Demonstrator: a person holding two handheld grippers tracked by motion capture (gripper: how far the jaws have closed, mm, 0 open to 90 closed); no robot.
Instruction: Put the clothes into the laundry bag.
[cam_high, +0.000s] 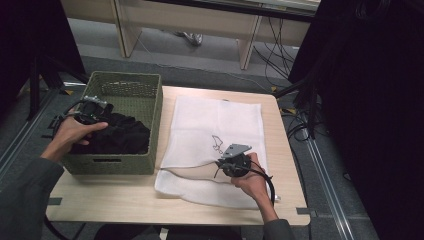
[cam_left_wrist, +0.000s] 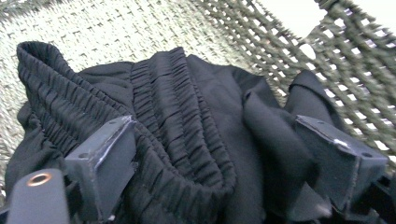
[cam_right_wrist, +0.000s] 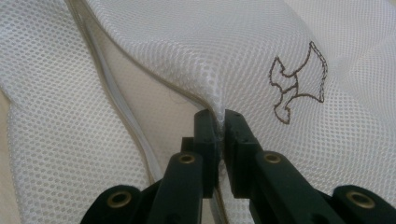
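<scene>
A black garment (cam_high: 117, 134) with a gathered elastic waistband (cam_left_wrist: 187, 140) lies bunched in the green woven basket (cam_high: 131, 90). My left gripper (cam_high: 92, 111) reaches into the basket with its jaws open, one on each side of the black fabric (cam_left_wrist: 224, 154). A white mesh laundry bag (cam_high: 212, 125) with a small embroidered outline (cam_right_wrist: 299, 84) lies flat on the wooden table. My right gripper (cam_high: 222, 161) is shut on the upper edge of the bag's opening (cam_right_wrist: 219, 119) and lifts that layer, so the bag's mouth gapes along the zip edge (cam_right_wrist: 116, 102).
The basket stands at the table's left edge, right beside the bag. Bare wooden tabletop (cam_high: 115, 197) runs along the front. Black curtains and stands flank the table, and cables (cam_high: 295, 125) lie on the floor to the right.
</scene>
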